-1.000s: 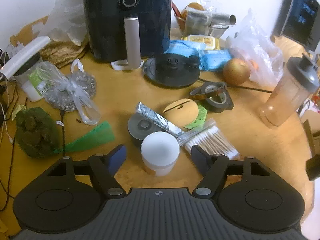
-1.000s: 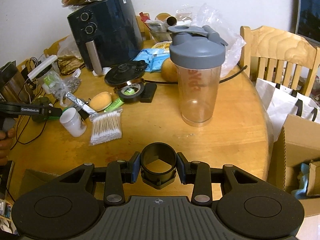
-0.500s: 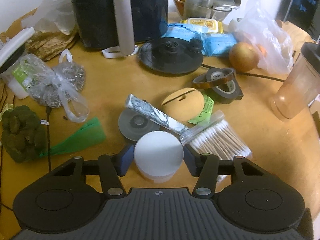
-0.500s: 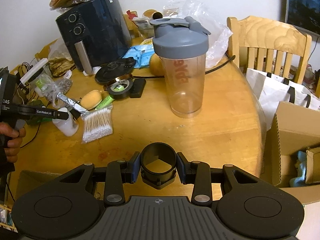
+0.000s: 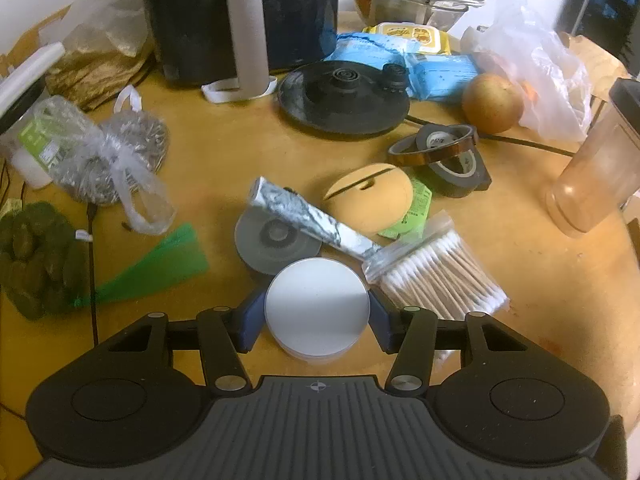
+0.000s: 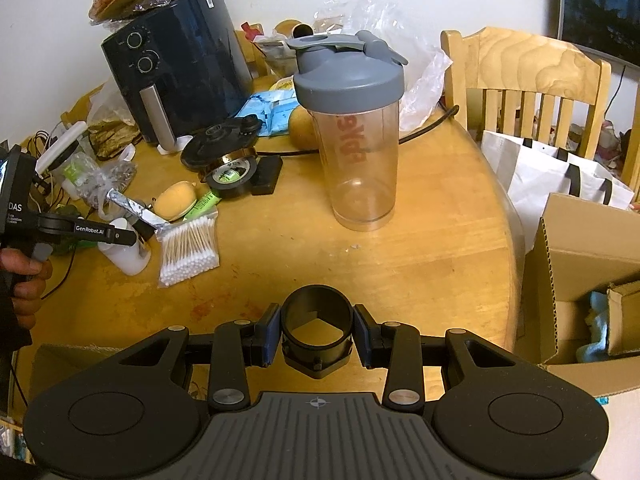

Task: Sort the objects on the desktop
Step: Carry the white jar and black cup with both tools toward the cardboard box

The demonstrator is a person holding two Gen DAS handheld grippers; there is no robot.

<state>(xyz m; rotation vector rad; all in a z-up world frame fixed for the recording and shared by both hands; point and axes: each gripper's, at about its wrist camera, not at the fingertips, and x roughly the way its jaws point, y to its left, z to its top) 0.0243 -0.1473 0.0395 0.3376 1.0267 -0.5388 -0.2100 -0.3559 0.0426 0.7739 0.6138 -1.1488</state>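
My left gripper (image 5: 316,316) is shut on a white round bottle (image 5: 317,307), its blue pads against both sides; the bottle stands on the wooden table (image 5: 224,160). From the right wrist view the bottle (image 6: 128,256) sits under the left gripper (image 6: 120,236). My right gripper (image 6: 317,332) is shut on a black ring-shaped part (image 6: 317,330), held above the table's near edge. A pack of cotton swabs (image 5: 436,276) lies right of the bottle.
A foil roll (image 5: 308,220), grey disc (image 5: 276,244), yellow sponge (image 5: 370,198), tape rolls (image 5: 440,152), black kettle base (image 5: 344,96), air fryer (image 5: 244,16), shaker bottle (image 6: 352,128), bagged scourers (image 5: 112,160) crowd the table. A cardboard box (image 6: 588,272) and chair (image 6: 528,80) stand at right.
My left gripper moved forward around the white bottle and closed its fingers on it. My right gripper drifted right toward the box, still holding the black ring.
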